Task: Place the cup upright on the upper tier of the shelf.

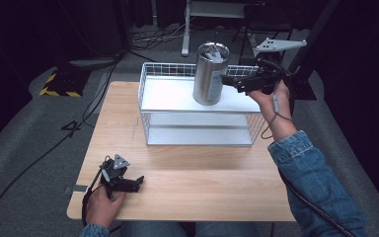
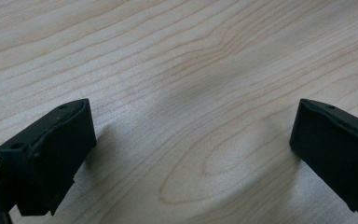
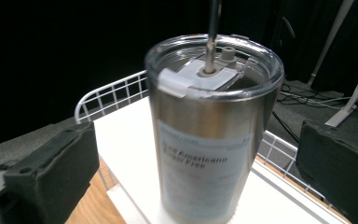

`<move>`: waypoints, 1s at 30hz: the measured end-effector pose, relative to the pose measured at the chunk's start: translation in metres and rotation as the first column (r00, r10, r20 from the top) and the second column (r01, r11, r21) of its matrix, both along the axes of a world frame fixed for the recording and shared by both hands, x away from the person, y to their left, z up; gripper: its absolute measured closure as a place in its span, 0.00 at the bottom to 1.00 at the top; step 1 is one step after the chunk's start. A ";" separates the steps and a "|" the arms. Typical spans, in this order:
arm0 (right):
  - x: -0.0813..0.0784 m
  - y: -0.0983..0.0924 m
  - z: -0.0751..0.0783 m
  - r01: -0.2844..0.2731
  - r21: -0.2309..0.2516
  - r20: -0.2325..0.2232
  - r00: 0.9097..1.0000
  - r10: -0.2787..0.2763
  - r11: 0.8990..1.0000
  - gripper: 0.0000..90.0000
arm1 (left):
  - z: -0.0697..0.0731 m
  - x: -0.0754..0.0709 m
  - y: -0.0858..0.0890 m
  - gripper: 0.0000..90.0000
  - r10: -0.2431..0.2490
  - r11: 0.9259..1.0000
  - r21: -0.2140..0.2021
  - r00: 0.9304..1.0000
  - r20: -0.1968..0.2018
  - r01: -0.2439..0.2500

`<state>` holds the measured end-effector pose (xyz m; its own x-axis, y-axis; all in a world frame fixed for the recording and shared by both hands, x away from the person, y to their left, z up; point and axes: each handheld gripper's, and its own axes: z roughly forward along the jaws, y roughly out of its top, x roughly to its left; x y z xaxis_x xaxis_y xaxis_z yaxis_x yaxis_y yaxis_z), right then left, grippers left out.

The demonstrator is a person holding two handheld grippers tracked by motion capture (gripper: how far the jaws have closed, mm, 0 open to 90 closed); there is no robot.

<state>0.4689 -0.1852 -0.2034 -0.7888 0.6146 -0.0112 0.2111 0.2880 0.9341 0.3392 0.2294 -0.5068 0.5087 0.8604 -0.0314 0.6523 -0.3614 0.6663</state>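
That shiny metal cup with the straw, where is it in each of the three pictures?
High view: the cup stands top centre, on the white shelf of the wire rack, by the right gripper.
Left gripper view: not in it; bare wooden table.
Right gripper view: centre, between the open jaws.
Shared landmark: the white shelf.

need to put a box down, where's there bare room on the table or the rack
Bare wood runs along the table's front, between the wire rack and the near edge, right of the left gripper. The strip left of the rack is free too. The rack's top is bare at its left; its right is crowded by the steel tumbler and right gripper.
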 end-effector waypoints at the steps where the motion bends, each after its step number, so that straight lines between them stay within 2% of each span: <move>1: 0.000 0.000 0.000 0.000 0.000 0.000 1.000 0.000 1.000 0.00 | 0.000 0.000 0.000 0.01 0.000 1.000 0.000 1.000 0.000 0.000; 7: -0.023 -0.016 0.003 -0.029 0.026 0.029 0.999 0.028 0.999 0.00 | 0.000 0.000 0.000 0.01 0.000 1.000 0.000 1.000 0.000 0.000; 14: -0.039 -0.027 -0.001 -0.040 0.022 0.038 0.998 0.039 0.999 0.00 | 0.000 0.000 0.000 0.01 0.001 1.000 0.000 1.000 0.000 -0.001; 19: -0.054 -0.039 -0.009 -0.042 0.009 0.041 0.998 0.041 0.999 0.00 | 0.000 0.000 0.000 0.01 0.000 1.000 0.000 1.000 0.000 0.000; 26: -0.065 -0.054 -0.019 -0.033 0.004 0.030 0.999 0.033 0.999 0.00 | 0.000 0.000 0.000 0.01 0.000 1.000 0.000 1.000 0.001 0.000; 30: -0.071 -0.064 -0.031 -0.025 0.011 0.012 1.000 0.025 1.000 0.00 | 0.000 0.000 0.000 0.01 0.000 1.000 0.000 1.000 0.000 0.000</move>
<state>0.3983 -0.2489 -0.2342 -0.8039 0.5946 -0.0141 0.1929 0.2831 0.9395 0.3392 0.2294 -0.5068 0.5084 0.8605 -0.0315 0.6523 -0.3610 0.6665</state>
